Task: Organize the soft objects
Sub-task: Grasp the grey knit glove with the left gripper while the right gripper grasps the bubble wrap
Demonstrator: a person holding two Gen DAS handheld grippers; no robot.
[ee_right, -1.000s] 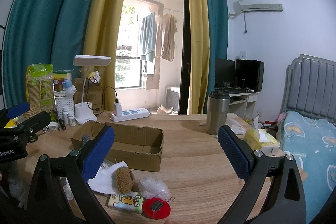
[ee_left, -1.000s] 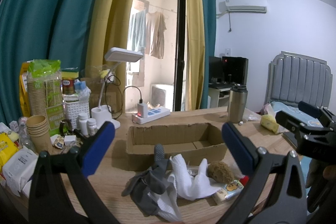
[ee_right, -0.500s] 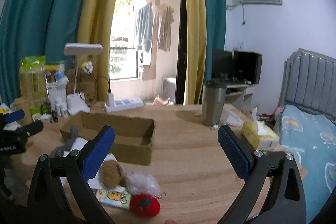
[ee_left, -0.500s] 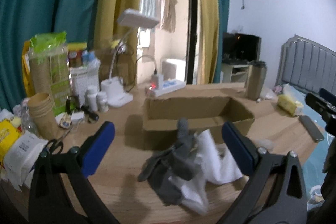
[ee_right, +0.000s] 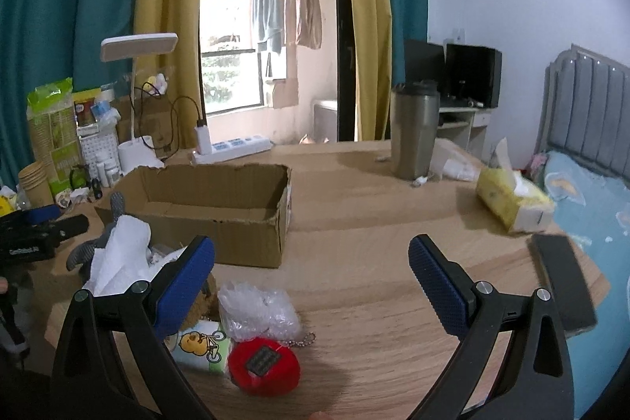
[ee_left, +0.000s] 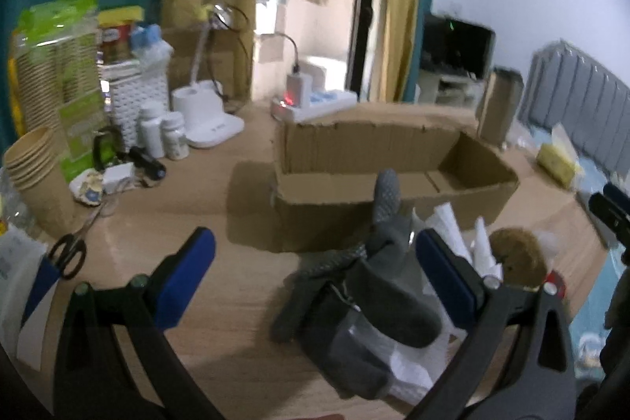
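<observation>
Left tongs (ee_left: 315, 262) are hovering low over the wooden surface (ee_left: 220, 302), blue pads spread wide apart and gripping nothing. Right in front of them a grey knitted glove (ee_left: 370, 286) is lying in a heap, one finger poking upward against the near wall of the cardboard box (ee_left: 315, 189). A white cloth (ee_left: 453, 227) is bunching up just beside the glove, and a brown plush ball (ee_left: 516, 258) is sitting at its right edge. The box is standing open on the surface, nothing showing inside it from this angle.

Over on the right wrist view, the right tongs (ee_right: 311, 270) are also standing wide apart, holding nothing, hanging above a bare stretch of surface (ee_right: 374, 262). Near their left pad a crumpled clear plastic bag (ee_right: 256, 309) is resting, with a red round plush keychain (ee_right: 264, 367) touching its near side and a small tissue pack with a yellow duck print (ee_right: 201, 345) just beside that. The white cloth (ee_right: 122, 254) is piling up to the left, in front of the cardboard box (ee_right: 220, 235).

Farther back, a steel tumbler (ee_right: 413, 132) is standing upright, a yellow tissue box (ee_right: 512, 199) is lying near the surface's right edge, and a white power strip (ee_right: 232, 148) is sitting behind the box. Scissors (ee_left: 75, 247) are lying at the left beside stacked paper cups (ee_left: 31, 164).
</observation>
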